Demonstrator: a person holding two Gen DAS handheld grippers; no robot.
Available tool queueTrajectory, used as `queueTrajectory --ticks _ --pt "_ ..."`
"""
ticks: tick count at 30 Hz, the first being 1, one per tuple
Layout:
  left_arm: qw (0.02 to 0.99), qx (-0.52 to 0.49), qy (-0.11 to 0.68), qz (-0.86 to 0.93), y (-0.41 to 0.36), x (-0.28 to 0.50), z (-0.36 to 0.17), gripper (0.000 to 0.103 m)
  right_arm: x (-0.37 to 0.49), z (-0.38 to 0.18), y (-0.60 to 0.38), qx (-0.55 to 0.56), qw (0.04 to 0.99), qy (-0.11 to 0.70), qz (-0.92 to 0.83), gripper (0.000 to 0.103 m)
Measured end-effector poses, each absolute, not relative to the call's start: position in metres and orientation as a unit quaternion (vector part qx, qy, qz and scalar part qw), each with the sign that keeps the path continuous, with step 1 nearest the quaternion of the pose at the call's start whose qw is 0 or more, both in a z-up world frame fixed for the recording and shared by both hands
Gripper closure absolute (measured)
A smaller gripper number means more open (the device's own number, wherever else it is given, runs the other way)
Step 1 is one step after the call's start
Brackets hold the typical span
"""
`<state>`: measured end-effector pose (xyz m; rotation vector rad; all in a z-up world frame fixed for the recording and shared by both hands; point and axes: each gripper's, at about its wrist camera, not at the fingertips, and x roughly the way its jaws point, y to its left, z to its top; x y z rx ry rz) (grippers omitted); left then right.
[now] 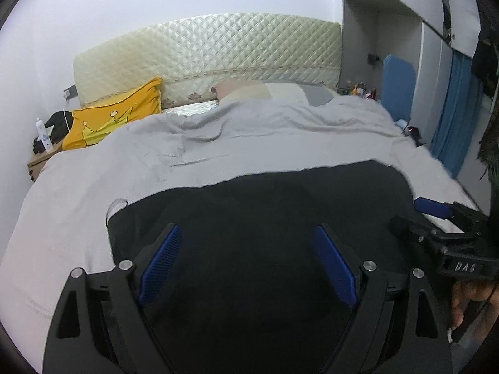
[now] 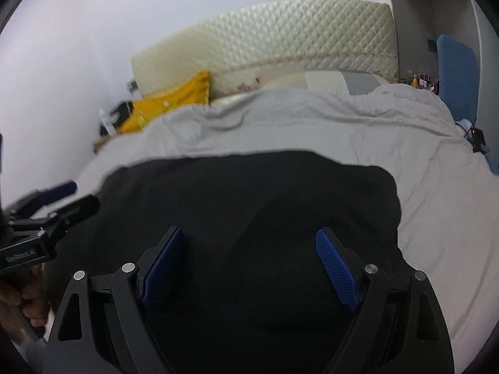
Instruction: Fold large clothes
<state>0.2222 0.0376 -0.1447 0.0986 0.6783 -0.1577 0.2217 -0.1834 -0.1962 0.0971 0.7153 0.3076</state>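
Left hand-held gripper (image 1: 248, 265) and right hand-held gripper (image 2: 249, 265), both wide open and holding nothing, poised side by side above black garment (image 1: 265, 218) spread on grey-sheeted bed (image 1: 78, 187), likely ready for folding.

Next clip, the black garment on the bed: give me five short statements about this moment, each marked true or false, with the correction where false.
1. Both tools are open. True: the left tool and the right tool each show a wide gap between the blue pads.
2. The black garment lies on a grey bedcover. True.
3. The pillow by the headboard is red. False: the pillow is yellow.
4. The left tool grips the garment's edge. False: its pads are apart, with nothing between them.
5. The garment hangs on a hanger. False: it lies spread on the bed.
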Motion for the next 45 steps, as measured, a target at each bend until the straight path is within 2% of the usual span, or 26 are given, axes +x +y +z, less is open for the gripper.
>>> queueTrajectory --ticks 5,26,36,45 --pt "0.934 0.050 0.346 -0.072 0.032 0.236 -0.170 0.016 0.230 -0.207 -0.180 0.036 0.929 0.338 0.144 0.014" --pt "0.926 -0.023 0.374 -0.044 0.040 0.302 -0.193 0.014 0.291 -0.232 -0.176 0.059 0.923 0.360 0.120 0.000" --pt "0.923 -0.013 0.383 -0.030 0.041 0.322 -0.207 0.013 0.322 -0.247 -0.171 0.053 0.916 0.376 0.128 0.000" --pt "0.934 -0.016 0.357 -0.003 0.066 0.293 -0.182 0.013 0.304 -0.219 -0.195 0.064 0.917 0.365 0.143 0.000"
